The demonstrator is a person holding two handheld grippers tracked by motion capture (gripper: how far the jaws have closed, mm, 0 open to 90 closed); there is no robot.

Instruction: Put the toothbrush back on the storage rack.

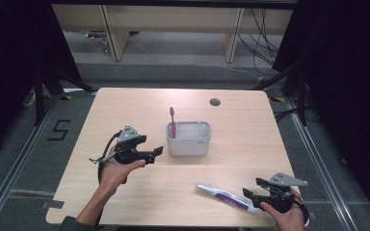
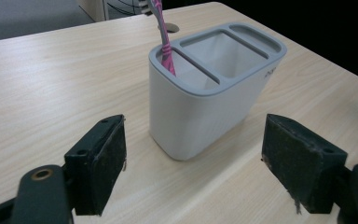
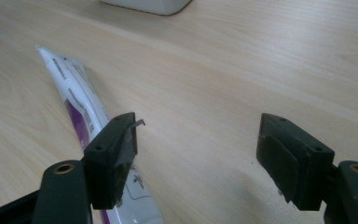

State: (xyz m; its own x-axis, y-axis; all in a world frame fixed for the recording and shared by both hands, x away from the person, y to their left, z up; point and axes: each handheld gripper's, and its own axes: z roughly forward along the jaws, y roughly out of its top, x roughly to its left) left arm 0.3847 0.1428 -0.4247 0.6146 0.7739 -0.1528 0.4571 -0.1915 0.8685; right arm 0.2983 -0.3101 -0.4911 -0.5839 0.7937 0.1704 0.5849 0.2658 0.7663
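A white holder with a grey rim [image 1: 188,139] [image 2: 205,98] stands in the middle of the wooden table [image 1: 139,106]. A pink toothbrush [image 1: 172,121] [image 2: 164,44] stands upright in its left compartment. My left gripper [image 1: 158,151] [image 2: 193,163] hovers just left of the holder, open, with nothing between its jaws. A white and purple toothpaste tube [image 1: 226,197] [image 3: 91,126] lies flat near the table's front edge. My right gripper [image 1: 250,188] [image 3: 198,161] is open at the tube's right end; the tube passes under its left jaw, not between the pads.
A round cable hole [image 1: 215,102] sits near the table's far edge. Beyond the table stand wooden furniture legs [image 1: 118,38] and loose cables [image 1: 265,43] on the floor. Dark curtains hang on both sides.
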